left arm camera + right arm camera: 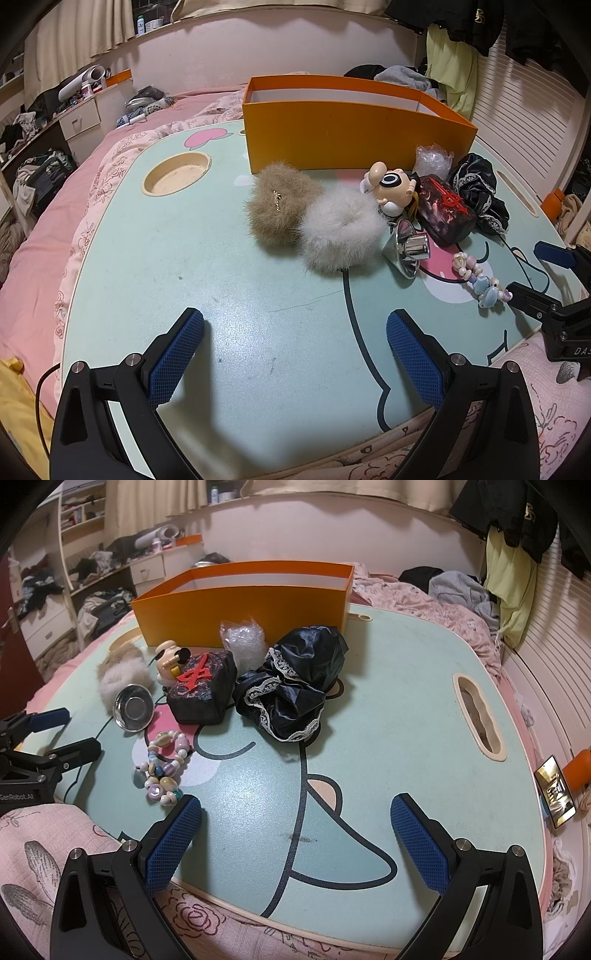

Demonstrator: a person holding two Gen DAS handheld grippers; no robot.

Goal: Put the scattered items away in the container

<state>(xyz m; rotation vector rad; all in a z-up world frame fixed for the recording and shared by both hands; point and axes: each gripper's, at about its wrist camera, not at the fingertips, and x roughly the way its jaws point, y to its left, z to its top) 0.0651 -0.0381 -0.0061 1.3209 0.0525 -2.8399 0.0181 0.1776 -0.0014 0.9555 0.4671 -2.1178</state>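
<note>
- We hold the left gripper (295,350) and right gripper (295,830) with tongs apart, empty.
- At twelve o'clock, two fluffy fur scrunchies (314,218) front the orange cardboard box (351,140).
- Only our right wrist view shows the black lace-trimmed satin cloth (295,686) whole.

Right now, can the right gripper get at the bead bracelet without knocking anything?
Probably yes. The right gripper is open, and the bead bracelet lies just ahead of its left finger with bare table between. Only the silver dish sits close behind it.
</note>
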